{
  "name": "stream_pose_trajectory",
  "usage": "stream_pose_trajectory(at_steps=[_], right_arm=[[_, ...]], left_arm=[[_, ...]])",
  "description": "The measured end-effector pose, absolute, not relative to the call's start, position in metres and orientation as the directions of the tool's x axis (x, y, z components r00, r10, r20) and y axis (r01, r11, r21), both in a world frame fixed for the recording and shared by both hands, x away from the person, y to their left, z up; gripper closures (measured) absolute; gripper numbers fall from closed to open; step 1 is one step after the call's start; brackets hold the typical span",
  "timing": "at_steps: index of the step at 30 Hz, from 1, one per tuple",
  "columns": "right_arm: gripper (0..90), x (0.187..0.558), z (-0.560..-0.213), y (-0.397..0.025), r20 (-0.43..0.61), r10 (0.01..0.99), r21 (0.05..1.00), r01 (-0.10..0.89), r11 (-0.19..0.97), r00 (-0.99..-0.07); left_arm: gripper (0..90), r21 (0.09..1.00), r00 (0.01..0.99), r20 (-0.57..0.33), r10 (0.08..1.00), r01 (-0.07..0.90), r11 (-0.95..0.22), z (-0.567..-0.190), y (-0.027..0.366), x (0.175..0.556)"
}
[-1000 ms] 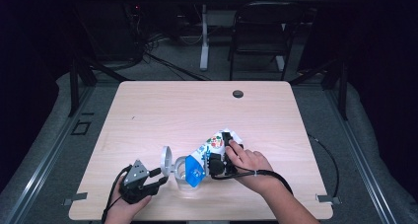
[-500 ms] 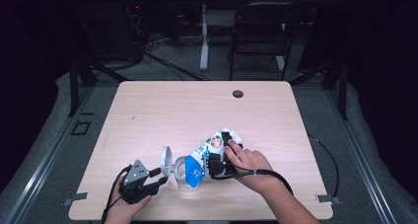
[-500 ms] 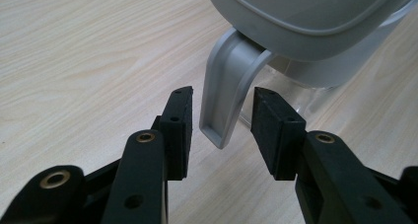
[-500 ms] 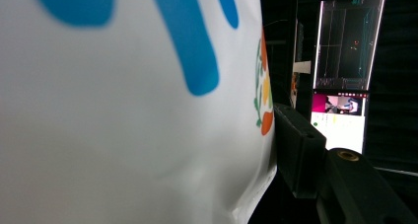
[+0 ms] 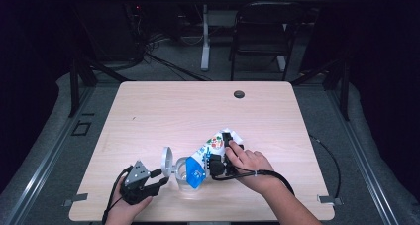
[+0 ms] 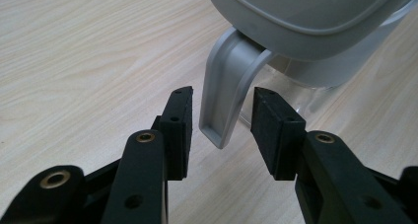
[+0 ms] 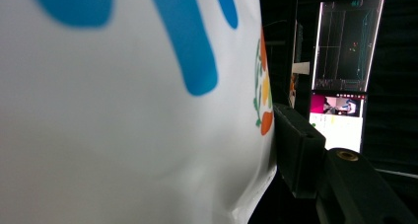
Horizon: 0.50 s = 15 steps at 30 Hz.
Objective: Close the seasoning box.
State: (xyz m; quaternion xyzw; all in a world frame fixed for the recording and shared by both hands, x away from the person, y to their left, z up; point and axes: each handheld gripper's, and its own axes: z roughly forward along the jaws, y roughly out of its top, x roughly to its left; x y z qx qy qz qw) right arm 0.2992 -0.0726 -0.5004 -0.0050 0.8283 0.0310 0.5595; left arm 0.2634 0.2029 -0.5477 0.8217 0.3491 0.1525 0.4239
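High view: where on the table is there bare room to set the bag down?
The far half, up to the cable hole, and the left and right edges are bare. The near middle is crowded: clear jug, bag, both hand-held grippers.

left hand-held gripper (image 6: 222, 130): black jaws with flat rectangular pads, brass-coloured screw bushings, small holes | grey three-cornered plate on top, black cable trailing | right hand-held gripper (image 5: 218, 161): black body, black cable looping off to the right | forearms bare, no sleeves
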Motion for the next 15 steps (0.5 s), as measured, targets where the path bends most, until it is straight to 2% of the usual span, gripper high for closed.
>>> stream_pose_trajectory(at_steps=[15], right_arm=[[50.3, 0.2989, -0.5001, -0.0709, -0.936, 0.004, 0.026, -0.059, 0.998, -0.353]], left_arm=[[60.7, 0.803, 0.709, -0.043, 0.704, 0.444, -0.398, -0.5478, 0.203, 0.2635]])
